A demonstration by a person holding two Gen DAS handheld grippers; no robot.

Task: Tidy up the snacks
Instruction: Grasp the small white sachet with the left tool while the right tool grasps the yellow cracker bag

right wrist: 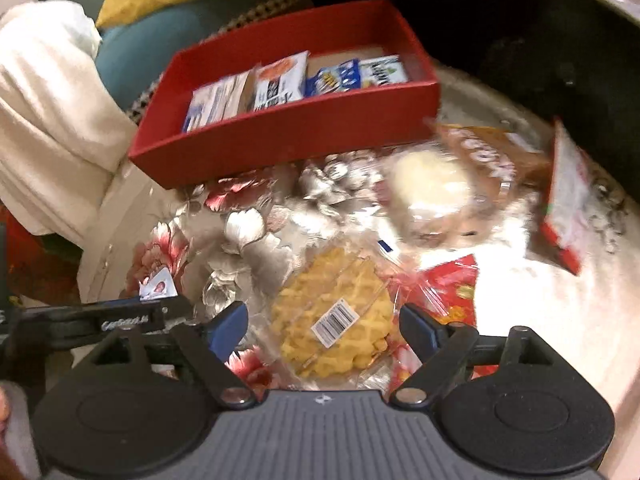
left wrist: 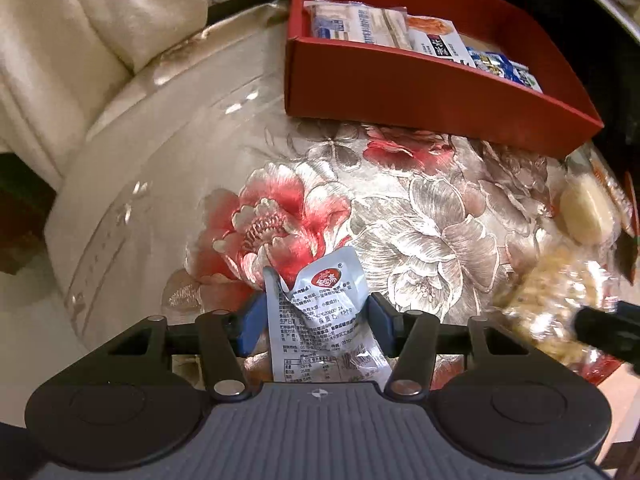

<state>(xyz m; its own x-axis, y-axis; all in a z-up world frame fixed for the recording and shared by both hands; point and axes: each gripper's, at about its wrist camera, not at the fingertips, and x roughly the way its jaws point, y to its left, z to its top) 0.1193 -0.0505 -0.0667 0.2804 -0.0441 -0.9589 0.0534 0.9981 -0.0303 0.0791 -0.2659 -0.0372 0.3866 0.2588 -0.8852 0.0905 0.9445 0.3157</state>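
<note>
A crumpled silver snack packet (left wrist: 320,300) with a red logo stands between the blue pads of my left gripper (left wrist: 316,322), which is shut on it just above the floral tablecloth (left wrist: 420,220). The red box (left wrist: 400,88) behind it holds several packets lying side by side. In the right wrist view, a clear-wrapped yellow waffle packet (right wrist: 336,320) lies on the cloth between the fingers of my right gripper (right wrist: 322,326). Its pads stand apart from the waffle on both sides, so it is open. The red box (right wrist: 280,136) sits beyond. The silver packet (right wrist: 158,286) peeks out at the left.
More snacks lie right of the waffle: a pale round cake in clear wrap (right wrist: 428,188), a brown packet (right wrist: 488,156), a red-and-white packet (right wrist: 568,200) and a red packet (right wrist: 448,288). A cream cushion (left wrist: 60,60) borders the table's left edge.
</note>
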